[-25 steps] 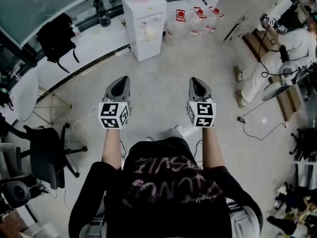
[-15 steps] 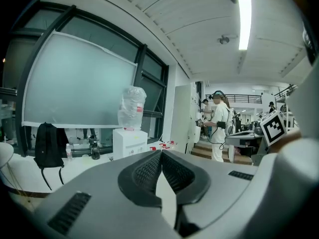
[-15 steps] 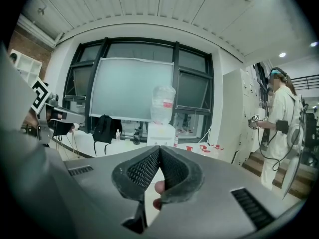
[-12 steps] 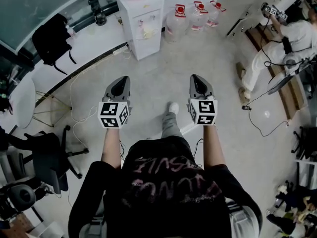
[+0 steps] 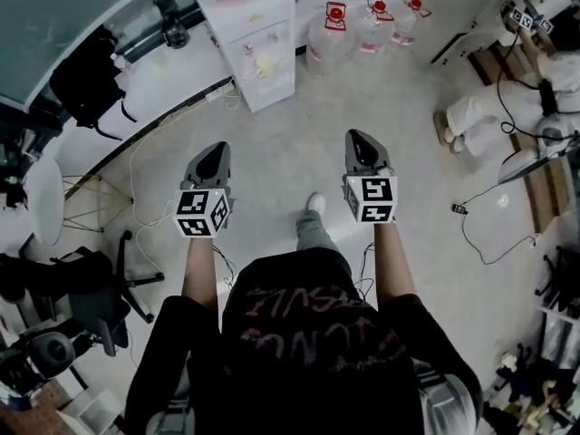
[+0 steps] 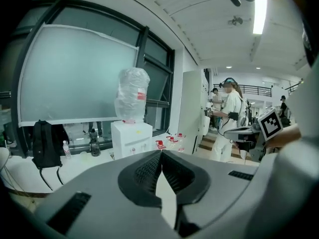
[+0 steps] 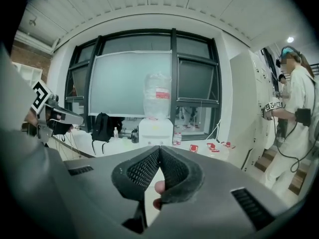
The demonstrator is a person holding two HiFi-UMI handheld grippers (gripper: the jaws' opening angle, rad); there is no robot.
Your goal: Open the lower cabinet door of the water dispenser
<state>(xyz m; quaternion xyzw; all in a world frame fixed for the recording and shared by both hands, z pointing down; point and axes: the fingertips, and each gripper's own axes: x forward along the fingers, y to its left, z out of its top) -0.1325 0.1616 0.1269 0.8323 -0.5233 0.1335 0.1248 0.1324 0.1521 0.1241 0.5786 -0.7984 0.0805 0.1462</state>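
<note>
The white water dispenser [image 5: 249,43] with a clear bottle on top stands against the window ledge, far ahead of both grippers. Its lower cabinet door [image 5: 269,84] looks closed. In the left gripper view the dispenser [image 6: 130,138] is small and distant, and likewise the dispenser [image 7: 155,131] in the right gripper view. My left gripper [image 5: 215,150] and right gripper [image 5: 356,137] are held side by side over the floor, pointing toward it. Both are shut with nothing between them; the left gripper's [image 6: 160,152] and the right gripper's [image 7: 159,147] tips meet.
Several water jugs with red caps [image 5: 362,25] stand right of the dispenser. A black backpack [image 5: 86,80] lies on the white ledge [image 5: 172,75]. A white cable [image 5: 145,198] trails on the floor at left, near an office chair [image 5: 91,297]. A person in white [image 5: 507,107] is at right.
The person has walked toward the dispenser, which now looks larger and nearer in the head view. Both grippers travelled forward with the body and stayed shut.
</note>
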